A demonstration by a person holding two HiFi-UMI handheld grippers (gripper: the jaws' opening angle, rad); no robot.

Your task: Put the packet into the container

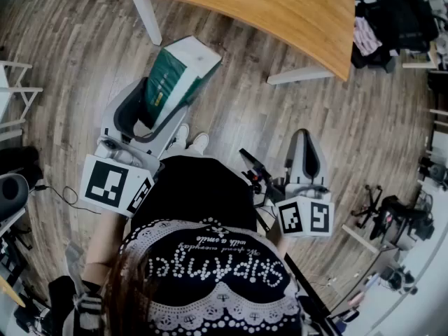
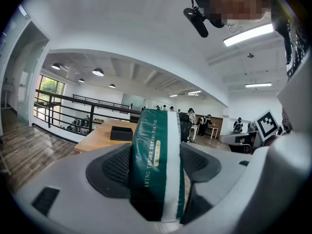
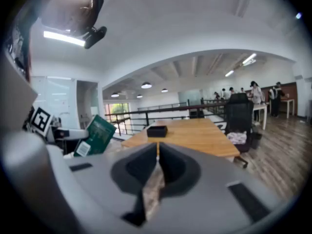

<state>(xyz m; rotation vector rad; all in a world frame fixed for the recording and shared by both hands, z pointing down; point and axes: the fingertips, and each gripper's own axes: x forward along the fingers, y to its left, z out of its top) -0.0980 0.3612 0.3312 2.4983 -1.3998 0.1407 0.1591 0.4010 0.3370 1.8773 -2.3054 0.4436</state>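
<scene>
Short of the tabletop, the left claw gripped the green packet by its sides, seemingly to carry it to the black container, while the right claw hung closed and empty.

Seen from overhead, the person wears a black top with white dotted lettering across it and white lace-like trim, above a plain black lower garment. White shoes show at centre frame. The left claw, upper left of centre, is a pale grey moulded shell lined with dark, textured pads. The right claw, right of centre, has the same grey shell and dark lining. Each carries a white cube printed with black square patterns: the left marker cube and the right marker cube. A black head-worn camera shows at the top of the left gripper view.
</scene>
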